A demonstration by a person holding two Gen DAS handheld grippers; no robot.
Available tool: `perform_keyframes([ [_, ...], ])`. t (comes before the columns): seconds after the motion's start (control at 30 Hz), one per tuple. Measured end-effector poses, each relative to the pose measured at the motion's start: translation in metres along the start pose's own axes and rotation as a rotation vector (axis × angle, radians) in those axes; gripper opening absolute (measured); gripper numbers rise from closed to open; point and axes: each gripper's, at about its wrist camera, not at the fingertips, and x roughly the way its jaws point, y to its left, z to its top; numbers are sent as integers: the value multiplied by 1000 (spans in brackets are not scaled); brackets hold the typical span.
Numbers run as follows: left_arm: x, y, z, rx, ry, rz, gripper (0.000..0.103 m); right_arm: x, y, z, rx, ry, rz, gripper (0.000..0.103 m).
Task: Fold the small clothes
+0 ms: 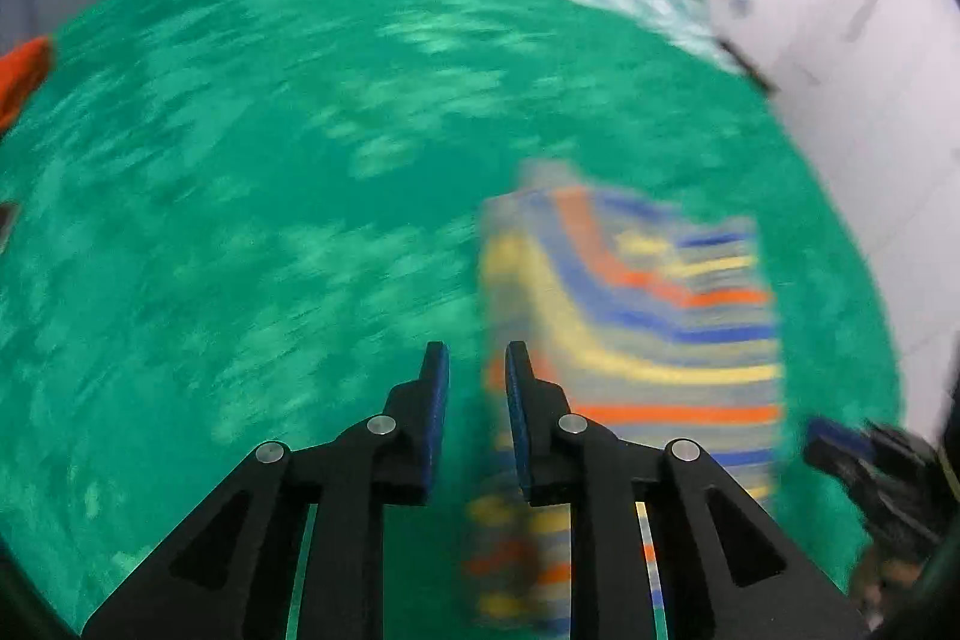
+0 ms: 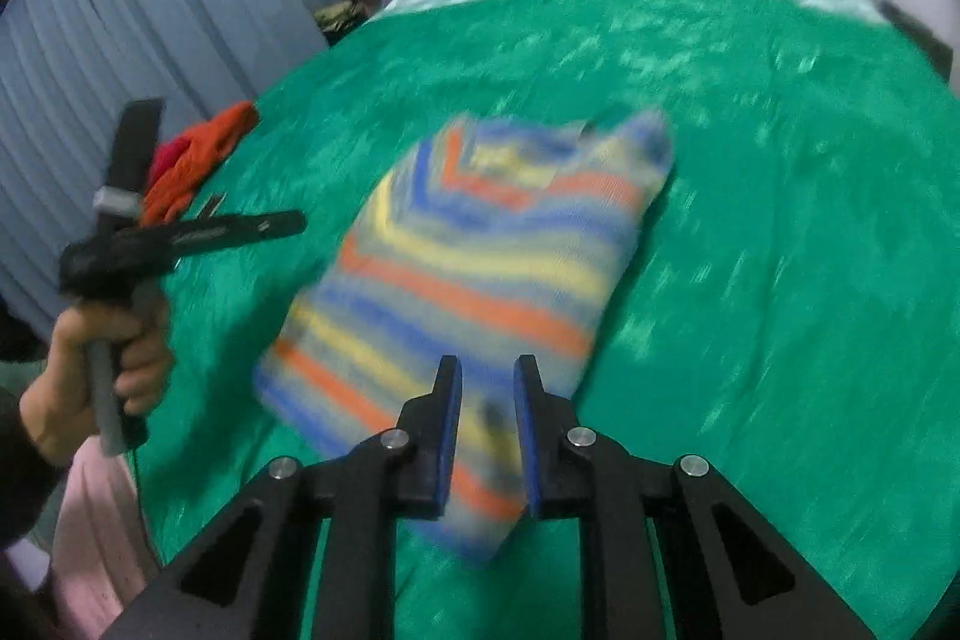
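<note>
Striped sweater folded on green bedspread; no legible writing.

Open green bed, one folded garment in the middle.
Bare bedspread surrounds the striped sweater; orange clothes crowd the left edge.

Multicolour striped garment, green bedspread

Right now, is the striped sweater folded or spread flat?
Folded: the striped sweater lies on the green bedspread as a compact rectangle, no sleeves sticking out. Motion blur hides the fold lines.
</note>
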Motion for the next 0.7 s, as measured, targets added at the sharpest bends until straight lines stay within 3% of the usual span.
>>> perform_keyframes([
  [0.03, 3, -12, 5, 36, 4, -64, 18, 2, -4, 10, -6, -4, -9, 18],
  [0.1, 16, -31, 9, 113, 23, -105, 18, 10, -5, 26, -19, -9, 0, 18],
  [0.2, 59, -38, 3, 189, 109, -24, 7, 40, -12, 34, -9, 37, 32, 18],
  [0.27, 84, -26, 2, 170, 158, -4, 3, 72, -21, 26, -4, 133, 0, 18],
  [0.43, 65, -28, 36, 192, 93, -63, 6, 57, -24, 50, -17, 96, 21, 20],
  [0.53, 76, -36, 55, 204, 104, -120, 8, 65, -32, 77, -23, 69, -11, 20],
  [0.6, 100, -46, 66, 238, 131, -109, 8, 85, -43, 93, -3, 92, -33, 20],
  [0.67, 125, -46, 71, 239, 150, -50, 7, 108, -53, 99, 9, 125, -95, 19],
  [0.7, 135, -42, 74, 215, 145, -25, 2, 115, -63, 98, 31, 141, -125, 16],
])
